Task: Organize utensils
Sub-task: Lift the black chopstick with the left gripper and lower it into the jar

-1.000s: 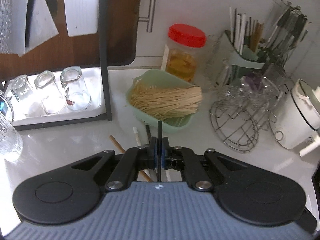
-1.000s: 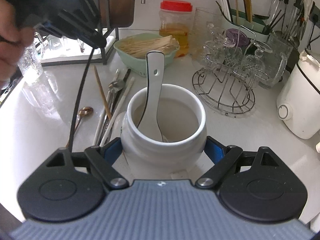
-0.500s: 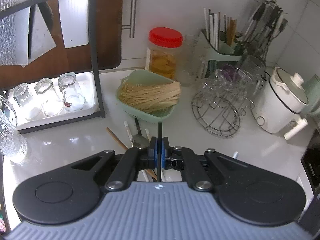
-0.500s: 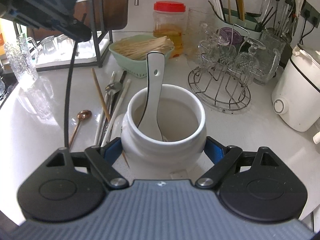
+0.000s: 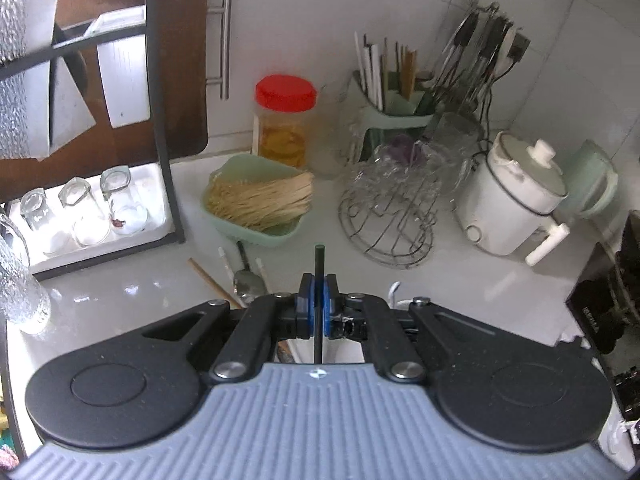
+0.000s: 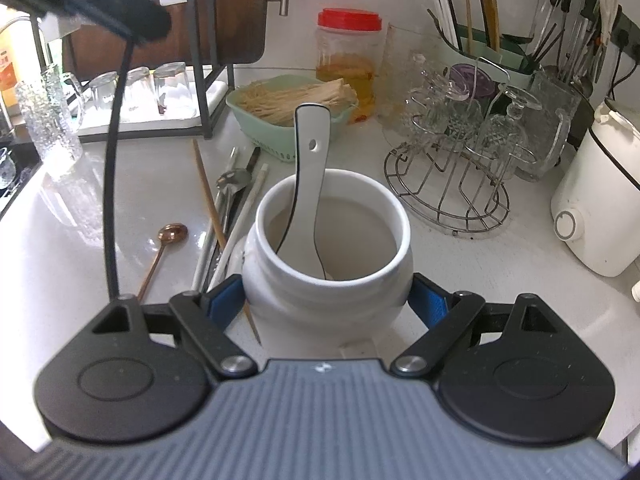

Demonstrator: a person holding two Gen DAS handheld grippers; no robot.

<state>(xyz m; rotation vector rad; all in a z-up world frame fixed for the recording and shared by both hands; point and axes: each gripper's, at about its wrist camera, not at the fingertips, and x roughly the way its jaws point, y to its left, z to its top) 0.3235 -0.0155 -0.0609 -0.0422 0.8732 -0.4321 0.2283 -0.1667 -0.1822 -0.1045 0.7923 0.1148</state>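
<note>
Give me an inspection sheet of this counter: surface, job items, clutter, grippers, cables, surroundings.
Surface: white countertop, glossy, no spill seen.
Job's things: white jar holding a white ceramic spoon; loose chopsticks and spoons and a copper spoon lying left of the jar.
Clutter: green basket of noodles, red-lidded jar, wire glass rack, white cooker.
Grippers: left gripper shut on a black chopstick; right gripper shut on the white jar.
Cables: black cords by the hanging utensils at the wall.
Surroundings: upturned glasses on a tray, chopstick holder.
</note>
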